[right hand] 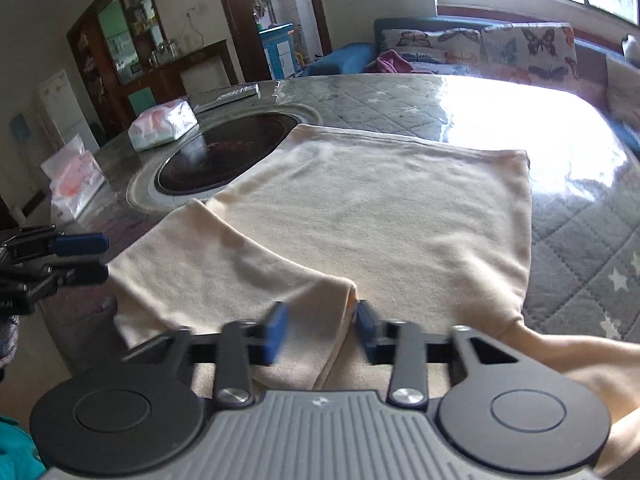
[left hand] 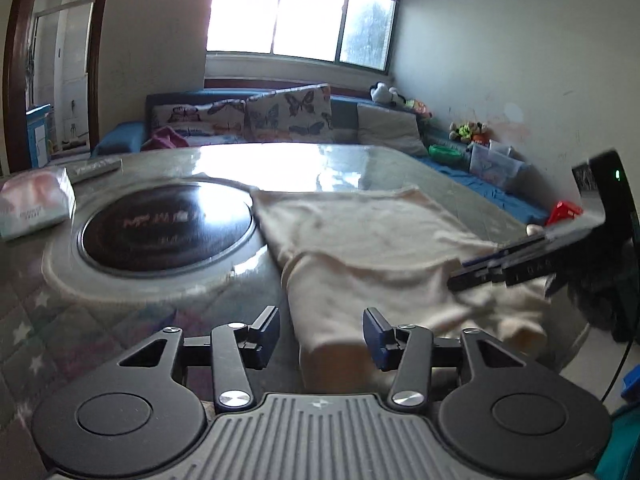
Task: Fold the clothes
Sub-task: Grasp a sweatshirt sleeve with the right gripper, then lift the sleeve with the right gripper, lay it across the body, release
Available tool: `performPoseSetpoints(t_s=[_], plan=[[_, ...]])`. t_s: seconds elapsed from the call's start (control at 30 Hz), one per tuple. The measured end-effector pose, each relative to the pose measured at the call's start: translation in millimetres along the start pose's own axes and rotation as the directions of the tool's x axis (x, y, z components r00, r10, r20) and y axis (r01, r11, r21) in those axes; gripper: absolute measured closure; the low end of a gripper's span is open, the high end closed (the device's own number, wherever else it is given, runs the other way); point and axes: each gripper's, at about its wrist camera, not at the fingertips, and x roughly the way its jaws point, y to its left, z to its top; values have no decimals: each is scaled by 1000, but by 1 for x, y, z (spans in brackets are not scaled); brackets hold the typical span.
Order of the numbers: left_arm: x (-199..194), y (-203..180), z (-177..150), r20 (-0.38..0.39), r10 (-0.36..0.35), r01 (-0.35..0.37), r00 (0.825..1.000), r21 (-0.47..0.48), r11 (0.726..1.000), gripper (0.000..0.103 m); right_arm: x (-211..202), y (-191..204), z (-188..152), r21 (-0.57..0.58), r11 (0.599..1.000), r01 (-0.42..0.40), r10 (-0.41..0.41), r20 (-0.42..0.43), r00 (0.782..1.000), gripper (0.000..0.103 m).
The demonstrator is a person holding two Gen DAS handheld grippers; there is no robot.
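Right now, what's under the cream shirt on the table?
The cream shirt lies on the grey quilted table cover, and its far left corner overlaps the rim of the round black hotplate. Whatever else might sit beneath the cloth is hidden.

One cream garment [right hand: 360,216] on the counter [right hand: 580,240] — plus one round black hob [right hand: 224,156]. Two tissue packs [right hand: 162,126] — the second [right hand: 74,184] at the counter's edge. One flat box [right hand: 232,94]. Two butterfly cushions [left hand: 288,114]. Two grippers [left hand: 320,336], [right hand: 322,330].
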Motion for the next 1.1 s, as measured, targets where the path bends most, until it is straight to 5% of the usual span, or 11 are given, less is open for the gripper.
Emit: performPoseSetpoints(t_s=[0.1, 0.47, 0.8, 0.93, 1.1], plan=[[3, -1, -7, -26, 2, -2, 1000, -11, 1000, 53, -2, 1, 3, -24, 999, 25, -25, 9, 1000, 95], [21, -9, -9, -35, 15, -15, 999, -5, 1000, 53, -56, 23, 47, -153, 984, 97, -66, 194, 979, 97], [21, -20, -14, -21, 37, -35, 999, 65, 997, 53, -92, 64, 95, -330, 935, 132, -23, 314, 949, 97], [20, -21, -14, -12, 39, -37, 999, 96, 995, 69, -98, 67, 99, -314, 940, 136, -26, 332, 943, 97], [15, -17, -15, -11, 30, -29, 999, 109, 994, 91, -87, 43, 78, -214, 966, 146, -86, 268, 960, 97]])
